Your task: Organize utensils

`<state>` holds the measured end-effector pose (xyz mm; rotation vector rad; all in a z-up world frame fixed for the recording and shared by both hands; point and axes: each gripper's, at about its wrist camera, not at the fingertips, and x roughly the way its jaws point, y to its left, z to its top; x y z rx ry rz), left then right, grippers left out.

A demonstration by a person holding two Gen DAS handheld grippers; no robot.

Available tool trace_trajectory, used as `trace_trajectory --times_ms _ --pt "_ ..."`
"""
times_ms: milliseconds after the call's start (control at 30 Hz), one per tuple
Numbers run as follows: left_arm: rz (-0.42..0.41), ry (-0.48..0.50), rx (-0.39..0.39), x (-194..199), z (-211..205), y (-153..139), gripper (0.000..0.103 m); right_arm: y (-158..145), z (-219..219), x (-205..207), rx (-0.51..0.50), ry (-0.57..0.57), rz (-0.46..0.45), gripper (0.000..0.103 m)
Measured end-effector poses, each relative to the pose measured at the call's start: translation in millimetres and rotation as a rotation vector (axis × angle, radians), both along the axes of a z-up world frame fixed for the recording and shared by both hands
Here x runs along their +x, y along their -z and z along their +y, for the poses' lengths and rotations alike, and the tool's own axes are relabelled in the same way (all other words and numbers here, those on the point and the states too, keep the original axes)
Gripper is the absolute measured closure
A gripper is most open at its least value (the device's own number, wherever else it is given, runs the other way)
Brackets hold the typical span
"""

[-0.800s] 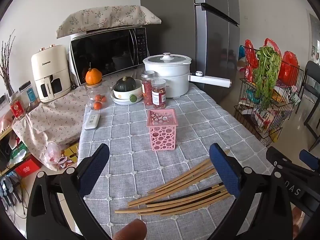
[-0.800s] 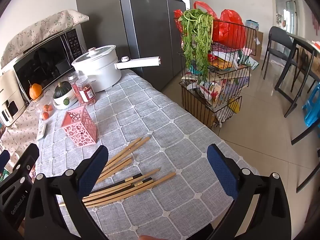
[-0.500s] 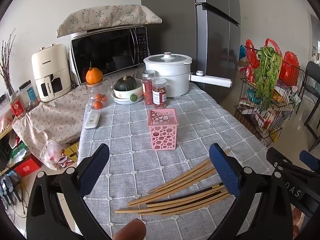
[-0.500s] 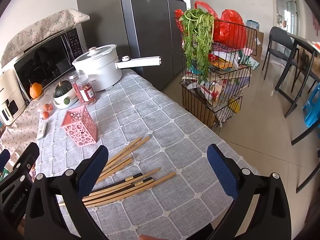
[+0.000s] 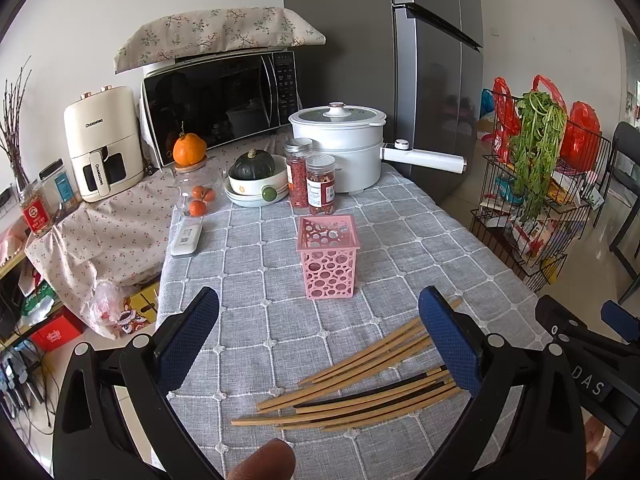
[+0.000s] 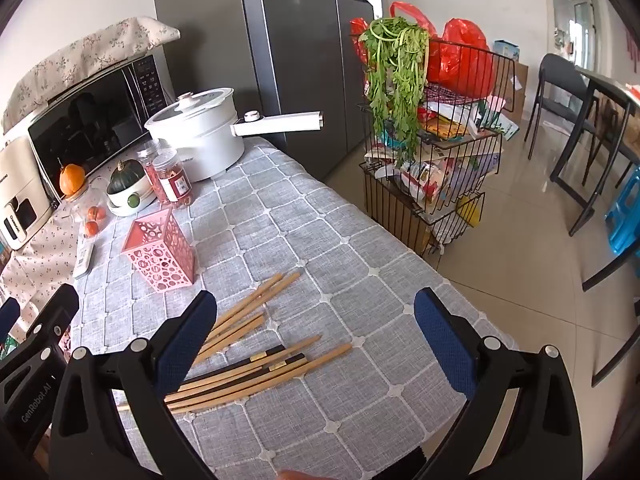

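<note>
**Chopsticks loose on the cloth, holder standing empty**

The left gripper (image 5: 318, 330) and right gripper (image 6: 316, 330) are hovering wide open, holding nothing. The chopsticks (image 5: 360, 380) are lying fanned on the grey tablecloth (image 5: 260, 248), near the upright pink holder (image 5: 328, 258). They are likely handling as light, stiff and slippery; mid-length pinching is advisable. The right wrist view is showing the black-banded handle ends (image 6: 280, 358); the left wrist view is showing the holder's empty interior.
</note>
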<state>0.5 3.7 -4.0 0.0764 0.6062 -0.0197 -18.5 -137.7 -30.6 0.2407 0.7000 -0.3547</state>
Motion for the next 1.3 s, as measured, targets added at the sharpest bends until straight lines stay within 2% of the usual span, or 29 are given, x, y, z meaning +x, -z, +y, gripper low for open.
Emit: trace_trajectory --times_ms 1300 --pt "0.003 -0.006 -0.004 1.4 3.3 0.1 0.007 0.5 2.3 0.8 -0.007 -0.003 0.003 0.007"
